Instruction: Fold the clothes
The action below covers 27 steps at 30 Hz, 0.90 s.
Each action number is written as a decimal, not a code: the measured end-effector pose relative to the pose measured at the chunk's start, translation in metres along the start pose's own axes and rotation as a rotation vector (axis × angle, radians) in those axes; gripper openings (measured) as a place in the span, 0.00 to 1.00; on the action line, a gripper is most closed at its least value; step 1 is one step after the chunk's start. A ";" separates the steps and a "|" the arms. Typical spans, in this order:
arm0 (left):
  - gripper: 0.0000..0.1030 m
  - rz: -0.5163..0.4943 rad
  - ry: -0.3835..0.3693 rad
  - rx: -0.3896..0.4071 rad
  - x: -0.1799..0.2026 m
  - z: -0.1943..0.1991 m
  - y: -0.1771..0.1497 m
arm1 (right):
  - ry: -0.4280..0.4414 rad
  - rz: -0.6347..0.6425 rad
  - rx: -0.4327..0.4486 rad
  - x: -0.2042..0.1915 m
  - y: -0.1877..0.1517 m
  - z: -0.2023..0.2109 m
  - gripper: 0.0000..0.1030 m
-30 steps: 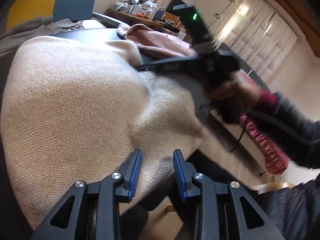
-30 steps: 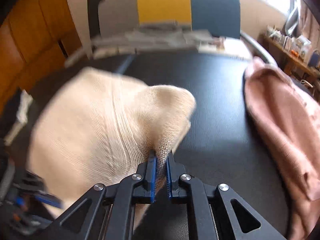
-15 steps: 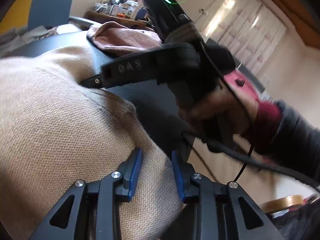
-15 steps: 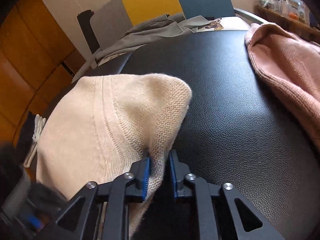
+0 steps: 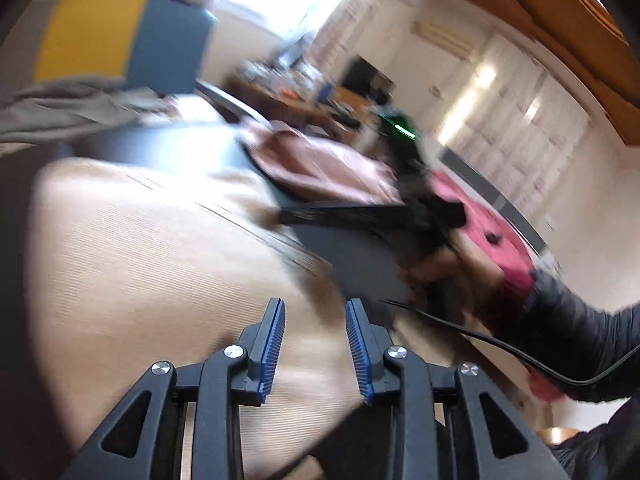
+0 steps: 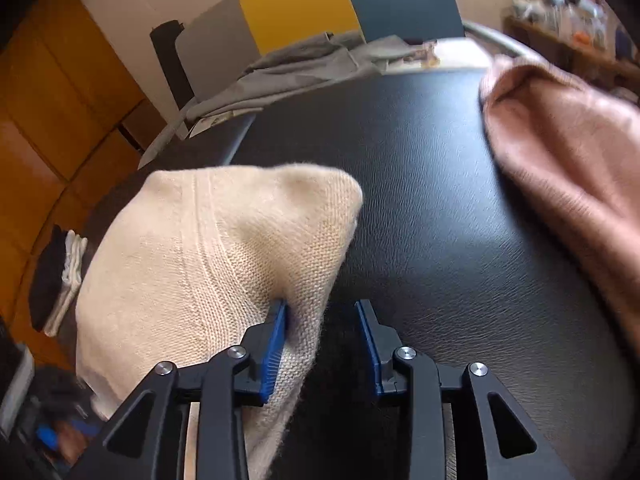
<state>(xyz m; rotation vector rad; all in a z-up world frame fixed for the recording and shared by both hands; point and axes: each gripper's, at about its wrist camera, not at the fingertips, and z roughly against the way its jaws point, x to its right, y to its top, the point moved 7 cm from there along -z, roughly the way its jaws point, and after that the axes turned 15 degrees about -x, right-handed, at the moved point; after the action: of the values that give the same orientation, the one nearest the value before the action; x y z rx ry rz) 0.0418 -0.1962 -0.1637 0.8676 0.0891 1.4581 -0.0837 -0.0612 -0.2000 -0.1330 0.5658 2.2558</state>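
Cream knit sweater (image 6: 208, 264): lay bunched on the black padded surface (image 6: 432, 240), one corner doubled back over itself with a seam showing across the upper layer; folds uneven, not yet a squared bundle. Right gripper (image 6: 322, 340): jaws stood apart, the left pad touching the sweater's edge, nothing clamped between them. Left gripper (image 5: 315, 344): jaws likewise parted, hovering over the cream knit with fabric beneath but not pinched; this view was badly blurred. Pink knit garment (image 6: 572, 168): lay loose and unfolded at the far right of the surface, well apart from the sweater. Grey garment (image 6: 288, 76): heaped at the back edge against the yellow-and-blue chair back (image 6: 344, 4). Judged progress: cream sweater partly folded, needing further folds and squaring; pink and grey pieces appeared left to fold.
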 end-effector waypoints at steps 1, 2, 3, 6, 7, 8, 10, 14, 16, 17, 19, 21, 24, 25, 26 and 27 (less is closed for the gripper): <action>0.31 0.023 0.023 0.026 -0.012 0.010 0.005 | -0.022 0.011 0.021 -0.004 0.003 0.009 0.34; 0.32 0.045 0.043 0.051 -0.027 0.019 0.011 | -0.028 0.023 0.043 -0.009 0.013 0.015 0.34; 0.32 0.066 0.060 0.066 -0.041 0.026 0.020 | -0.027 0.030 0.051 -0.018 0.021 0.014 0.34; 0.32 0.128 0.105 0.098 -0.085 0.043 0.049 | -0.020 0.046 0.061 -0.045 0.043 0.009 0.35; 0.32 0.139 0.113 0.100 -0.095 0.041 0.060 | -0.018 0.051 0.064 -0.054 0.050 0.008 0.38; 0.32 0.141 0.109 0.090 -0.103 0.035 0.071 | -0.015 0.057 0.068 -0.064 0.058 0.006 0.43; 0.32 0.130 0.110 0.039 -0.113 0.016 0.081 | -0.011 0.067 0.075 -0.082 0.072 0.002 0.47; 0.32 0.105 0.115 -0.072 -0.131 -0.023 0.097 | -0.054 -0.027 0.065 -0.073 0.066 -0.025 0.48; 0.32 0.125 0.135 -0.161 -0.145 -0.054 0.086 | -0.045 -0.069 0.080 -0.057 0.052 -0.037 0.49; 0.32 0.137 0.146 -0.208 -0.152 -0.070 0.079 | -0.041 -0.090 0.087 -0.049 0.046 -0.043 0.49; 0.32 0.160 0.126 -0.178 -0.154 -0.072 0.074 | -0.026 -0.113 0.117 -0.036 0.034 -0.050 0.49; 0.32 0.190 0.105 -0.158 -0.157 -0.069 0.071 | -0.029 -0.093 0.136 -0.037 0.032 -0.051 0.49; 0.32 0.215 0.094 -0.121 -0.158 -0.067 0.066 | -0.018 -0.056 0.147 -0.036 0.031 -0.052 0.49; 0.32 0.222 0.090 -0.109 -0.158 -0.066 0.066 | -0.011 -0.044 0.156 -0.035 0.030 -0.053 0.49; 0.32 0.229 0.084 -0.099 -0.159 -0.065 0.068 | -0.004 -0.032 0.167 -0.033 0.030 -0.053 0.49; 0.32 0.240 0.076 -0.087 -0.159 -0.061 0.068 | -0.010 -0.026 0.172 -0.034 0.030 -0.053 0.49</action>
<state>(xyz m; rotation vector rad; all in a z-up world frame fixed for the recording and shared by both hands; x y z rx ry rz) -0.0738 -0.3170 -0.2385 0.7719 -0.0226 1.7070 -0.0863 -0.1249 -0.2273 -0.0423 0.7460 2.1708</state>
